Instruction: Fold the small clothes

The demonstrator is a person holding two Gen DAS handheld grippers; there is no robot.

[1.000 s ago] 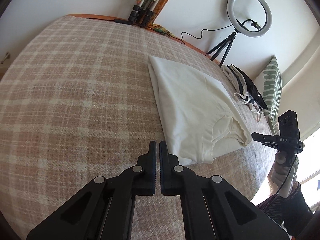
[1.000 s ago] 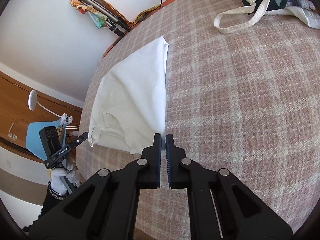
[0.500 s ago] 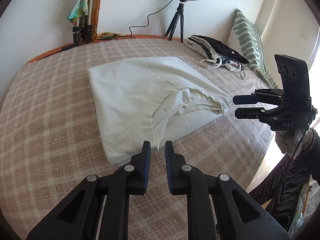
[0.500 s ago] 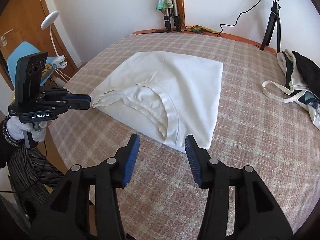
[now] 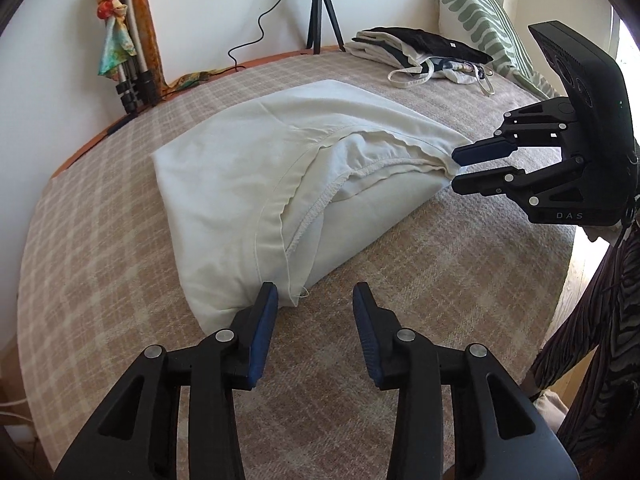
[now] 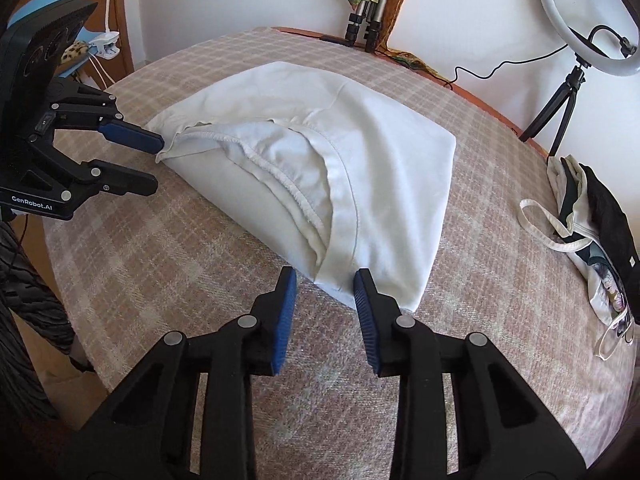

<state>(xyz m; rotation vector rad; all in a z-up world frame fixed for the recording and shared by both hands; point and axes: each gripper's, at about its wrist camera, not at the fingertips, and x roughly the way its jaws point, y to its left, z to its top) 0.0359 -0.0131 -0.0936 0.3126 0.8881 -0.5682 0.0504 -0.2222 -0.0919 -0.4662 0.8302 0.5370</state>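
Note:
A cream folded garment (image 5: 248, 184) (image 6: 360, 168) lies on the plaid bed cover (image 5: 460, 280), its hemmed opening facing me. My left gripper (image 5: 315, 294) (image 6: 156, 165) sits low at one near corner of the garment. Its jaws are opening, the corner tip lies just inside the left finger, and no pad presses on it. My right gripper (image 6: 326, 278) (image 5: 460, 166) is at the other near corner. Its jaws are closing around the cloth edge, which lies between the fingers without being pinched.
A pile of black and white clothes with straps (image 5: 424, 52) (image 6: 592, 216) lies at the bed's far side by a green-patterned pillow (image 5: 480, 20). A ring light on a tripod (image 6: 580, 32) and scarf-draped tripods (image 5: 128, 52) stand against the wall. A striped sleeve (image 5: 600, 320) is at the bed's edge.
Both grippers rolled and swung from beside the garment to its two near corners. The left jaws went from shut to apart. The right jaws opened wide, then narrowed.

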